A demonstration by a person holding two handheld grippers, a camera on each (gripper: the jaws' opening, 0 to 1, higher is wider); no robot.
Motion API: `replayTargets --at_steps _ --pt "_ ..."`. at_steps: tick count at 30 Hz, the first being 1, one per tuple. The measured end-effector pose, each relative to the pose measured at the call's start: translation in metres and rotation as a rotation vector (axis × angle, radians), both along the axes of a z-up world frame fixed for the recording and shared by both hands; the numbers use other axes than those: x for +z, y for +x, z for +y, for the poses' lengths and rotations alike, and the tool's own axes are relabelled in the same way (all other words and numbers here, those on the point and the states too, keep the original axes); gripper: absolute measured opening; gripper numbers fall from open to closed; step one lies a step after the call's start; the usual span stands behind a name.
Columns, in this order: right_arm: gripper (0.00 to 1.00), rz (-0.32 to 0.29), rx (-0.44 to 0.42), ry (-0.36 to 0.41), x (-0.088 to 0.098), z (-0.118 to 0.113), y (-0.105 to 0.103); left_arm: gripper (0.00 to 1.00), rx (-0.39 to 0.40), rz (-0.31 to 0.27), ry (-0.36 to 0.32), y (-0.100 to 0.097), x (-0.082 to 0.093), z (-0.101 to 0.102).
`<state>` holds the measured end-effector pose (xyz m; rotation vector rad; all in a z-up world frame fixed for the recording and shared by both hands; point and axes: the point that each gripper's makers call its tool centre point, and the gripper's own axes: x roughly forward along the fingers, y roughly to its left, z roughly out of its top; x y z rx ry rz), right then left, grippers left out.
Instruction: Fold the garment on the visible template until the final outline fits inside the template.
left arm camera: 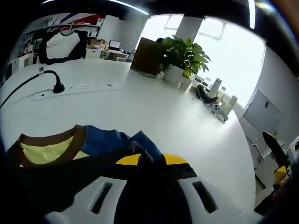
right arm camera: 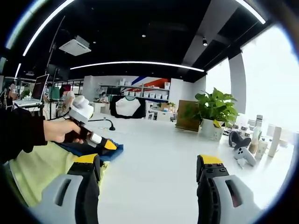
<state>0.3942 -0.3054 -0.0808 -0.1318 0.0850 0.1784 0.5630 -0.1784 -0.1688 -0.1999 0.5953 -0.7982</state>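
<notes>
The garment is showing as soft matt cloth, blue and yellow with a brown knit-looking collar band, rumpling on the smooth, faintly glossy white table. Beyond the garment, the power strip is looking like hard white plastic, and the right gripper is showing matt grey plastic jaws tipped in yellow.

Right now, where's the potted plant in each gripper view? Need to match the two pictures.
Left gripper view: potted plant sits upper centre-right, at the far side of the white table, before the bright window.
Right gripper view: potted plant sits right of centre, mid-height, on the same table's far side.
Shared landmark: the brown board standing just left of the plant.
</notes>
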Motion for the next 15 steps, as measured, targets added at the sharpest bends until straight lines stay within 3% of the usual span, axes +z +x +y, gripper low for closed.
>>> replayTargets --at_steps 4,7,15 --pt "0.87 0.007 0.004 -0.002 -0.002 0.002 0.000 0.25 -0.063 -0.053 -0.014 -0.008 0.006 -0.010" --pt "0.87 0.009 0.008 -0.002 -0.003 0.003 -0.001 0.39 -0.086 -0.102 -0.019 -0.010 0.011 -0.017" --pt "0.88 0.005 -0.002 0.002 0.000 -0.003 -0.002 0.55 -0.121 -0.186 -0.051 -0.014 0.030 -0.019"
